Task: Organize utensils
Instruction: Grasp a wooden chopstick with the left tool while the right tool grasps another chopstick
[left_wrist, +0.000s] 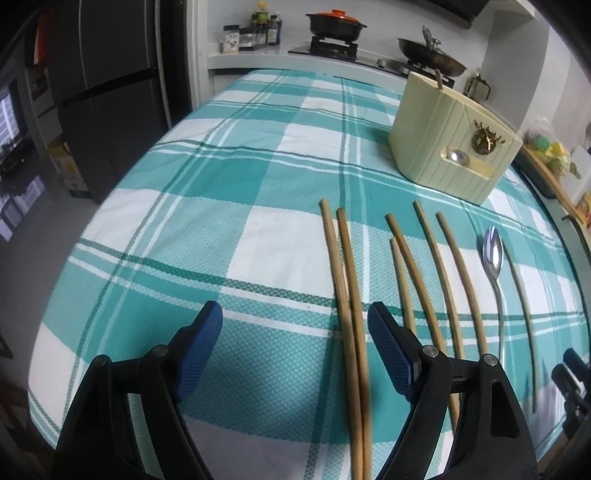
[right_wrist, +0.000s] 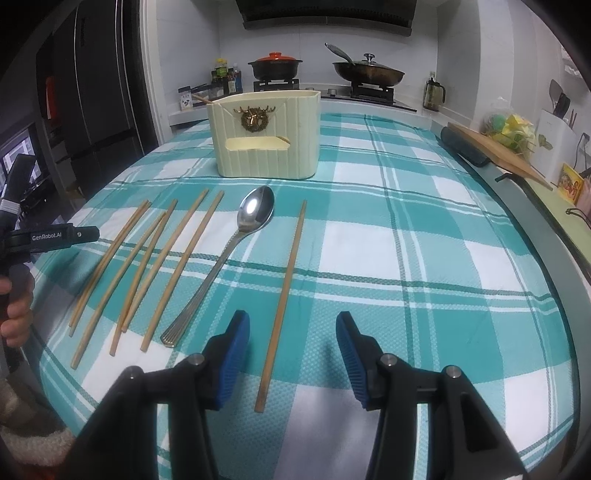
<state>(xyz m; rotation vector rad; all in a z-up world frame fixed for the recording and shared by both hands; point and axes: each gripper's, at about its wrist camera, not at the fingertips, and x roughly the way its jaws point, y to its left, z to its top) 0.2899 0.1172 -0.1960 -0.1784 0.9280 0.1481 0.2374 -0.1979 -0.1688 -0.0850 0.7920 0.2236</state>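
Note:
Several wooden chopsticks (right_wrist: 155, 266) lie side by side on the teal checked tablecloth (right_wrist: 406, 240), with a metal spoon (right_wrist: 236, 251) and one lone chopstick (right_wrist: 284, 295) to their right. A cream utensil holder (right_wrist: 264, 138) stands behind them; one chopstick sticks out of it and, in the left wrist view, a spoon bowl (left_wrist: 458, 157) shows in its front slot. My left gripper (left_wrist: 295, 328) is open, with two chopsticks (left_wrist: 349, 314) lying between its fingers. My right gripper (right_wrist: 291, 339) is open over the near end of the lone chopstick. The holder (left_wrist: 450, 136) and spoon (left_wrist: 493, 266) also show in the left wrist view.
A stove with a red-lidded pot (right_wrist: 275, 66) and a pan (right_wrist: 367, 72) stands behind the table. A cutting board (right_wrist: 495, 147) and a dark roll (right_wrist: 463, 146) lie along the right counter. A fridge (left_wrist: 107, 96) stands at the left.

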